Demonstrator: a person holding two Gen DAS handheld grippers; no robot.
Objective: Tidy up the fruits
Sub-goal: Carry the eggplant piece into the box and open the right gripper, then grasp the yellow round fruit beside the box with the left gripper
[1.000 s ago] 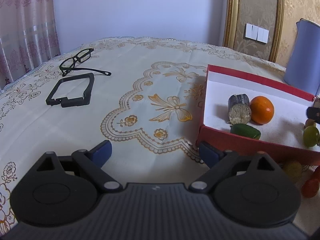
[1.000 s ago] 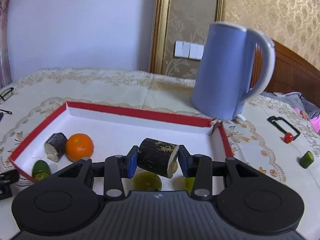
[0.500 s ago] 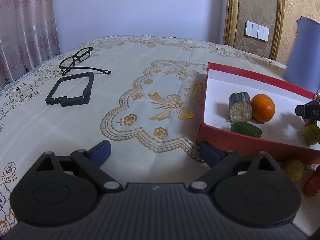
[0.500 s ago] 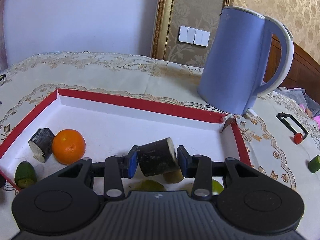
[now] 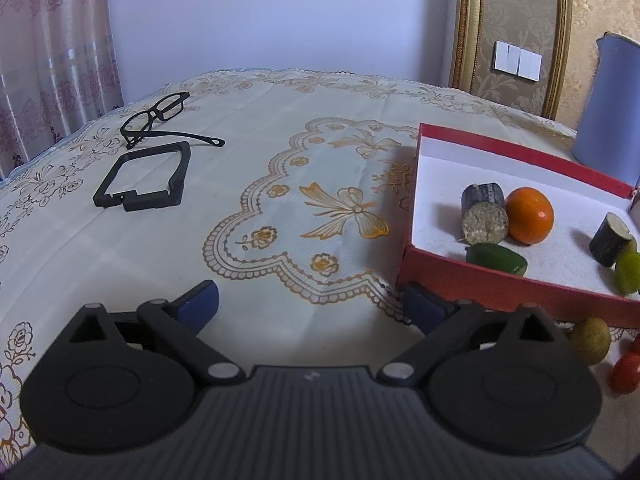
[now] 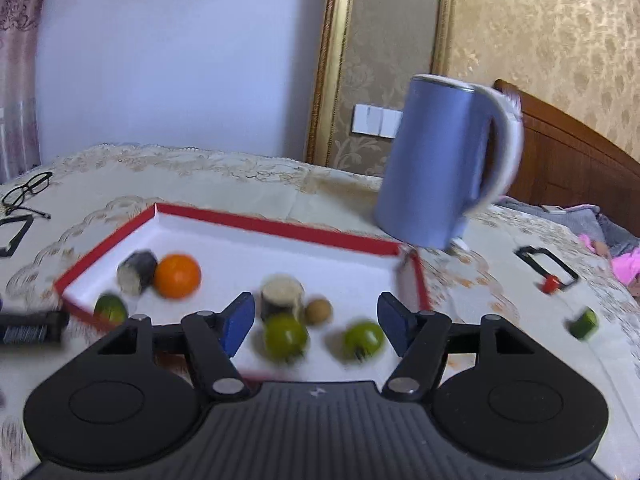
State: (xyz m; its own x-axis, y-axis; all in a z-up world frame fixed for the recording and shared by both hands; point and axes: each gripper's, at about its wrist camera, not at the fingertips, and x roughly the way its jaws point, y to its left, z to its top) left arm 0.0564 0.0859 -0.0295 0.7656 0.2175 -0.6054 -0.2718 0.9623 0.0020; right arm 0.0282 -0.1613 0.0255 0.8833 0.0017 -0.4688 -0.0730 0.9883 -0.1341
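A red box (image 6: pixel 280 226) with a white floor holds an orange (image 6: pixel 177 275), two dark sugarcane pieces (image 6: pixel 137 272) (image 6: pixel 281 297), two green fruits (image 6: pixel 285 336) (image 6: pixel 363 338), a small brown fruit (image 6: pixel 318 310) and a green piece (image 6: pixel 111 308). My right gripper (image 6: pixel 316 322) is open and empty, above the box's near side; this view is blurred. My left gripper (image 5: pixel 312 302) is open and empty over the tablecloth, left of the box (image 5: pixel 492 276). A brown fruit (image 5: pixel 590 340) and a red one (image 5: pixel 626 372) lie in front of the box.
A blue kettle (image 6: pixel 436 164) stands behind the box's right corner. Right of the box lie a black frame (image 6: pixel 546 264), a small red fruit (image 6: pixel 552 282) and a green piece (image 6: pixel 584 322). Glasses (image 5: pixel 160 118) and a black frame (image 5: pixel 146 178) lie at the left.
My right gripper has opened and let go of the dark sugarcane piece, which now stands in the box. The gripper has pulled back and up. The left gripper has barely moved.
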